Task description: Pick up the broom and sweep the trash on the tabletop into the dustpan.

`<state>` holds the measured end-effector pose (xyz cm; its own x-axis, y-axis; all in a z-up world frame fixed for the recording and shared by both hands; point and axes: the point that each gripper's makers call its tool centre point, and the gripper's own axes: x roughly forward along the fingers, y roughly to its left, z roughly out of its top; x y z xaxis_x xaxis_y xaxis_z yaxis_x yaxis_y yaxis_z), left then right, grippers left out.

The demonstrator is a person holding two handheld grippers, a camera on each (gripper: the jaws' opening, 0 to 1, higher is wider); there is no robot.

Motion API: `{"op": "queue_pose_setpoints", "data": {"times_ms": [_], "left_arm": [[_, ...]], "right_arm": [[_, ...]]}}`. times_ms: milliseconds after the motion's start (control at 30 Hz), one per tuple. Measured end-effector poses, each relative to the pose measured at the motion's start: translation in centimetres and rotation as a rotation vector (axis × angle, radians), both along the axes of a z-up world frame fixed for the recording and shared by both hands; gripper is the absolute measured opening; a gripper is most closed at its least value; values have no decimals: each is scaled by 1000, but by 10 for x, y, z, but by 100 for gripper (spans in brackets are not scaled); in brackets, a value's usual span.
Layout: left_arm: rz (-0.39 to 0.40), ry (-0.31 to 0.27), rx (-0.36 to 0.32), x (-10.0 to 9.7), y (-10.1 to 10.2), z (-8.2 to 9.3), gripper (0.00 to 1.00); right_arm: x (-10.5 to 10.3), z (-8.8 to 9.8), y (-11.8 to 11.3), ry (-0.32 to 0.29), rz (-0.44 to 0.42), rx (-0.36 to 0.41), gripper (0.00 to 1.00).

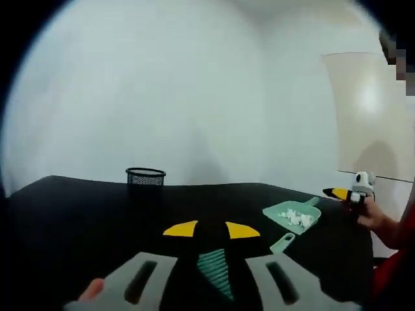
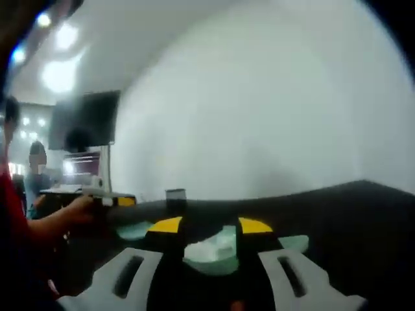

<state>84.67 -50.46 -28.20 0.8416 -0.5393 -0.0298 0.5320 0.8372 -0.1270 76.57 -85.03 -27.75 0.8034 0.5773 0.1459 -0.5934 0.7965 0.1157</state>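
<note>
in the left gripper view the left gripper point(image 1: 211, 230) hangs just above the black tabletop point(image 1: 78, 214), its yellow-tipped jaws spread wide with nothing between them. under the gap lies a teal ribbed piece, most likely the broom point(image 1: 215, 269) head, still flat on the table. just beyond it to the right is a short teal handle point(image 1: 283, 243), and past that the teal dustpan point(image 1: 293, 215) near the table's right edge, with white paper scraps point(image 1: 297, 219) already lying in its tray. the right gripper point(image 1: 347, 194) comes in at the far right edge, held by a hand point(image 1: 371, 214); from this view i cannot tell how its jaws stand. a black mesh cup point(image 1: 145, 176) stands at the far edge.

in the right gripper view, which is blurred, that gripper's own jaws stand wide apart and empty, low over a pale teal shape point(image 2: 214, 249) with white on it, probably the dustpan. the left gripper point(image 2: 113, 199) shows at the left in a person's hand.

judging from this, the broom has not been picked up. the risks: closing the left jaws on the bristle end instead of the handle would give a floppy, poorly aimed sweep; and the right gripper sits so close over the pan that a bump could tip it and spill the scraps back onto the table.
</note>
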Motion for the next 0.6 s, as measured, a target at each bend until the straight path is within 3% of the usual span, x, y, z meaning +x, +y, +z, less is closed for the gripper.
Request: {"op": "queue_pose_setpoints", "data": {"times_ms": [267, 600], "left_arm": [[80, 30, 113, 28, 11, 4, 22], [168, 66, 155, 63, 16, -1, 28]], "right_arm": [[-4, 3, -1, -14, 4, 14, 33], [-7, 4, -5, 6, 17, 64, 33]]}}
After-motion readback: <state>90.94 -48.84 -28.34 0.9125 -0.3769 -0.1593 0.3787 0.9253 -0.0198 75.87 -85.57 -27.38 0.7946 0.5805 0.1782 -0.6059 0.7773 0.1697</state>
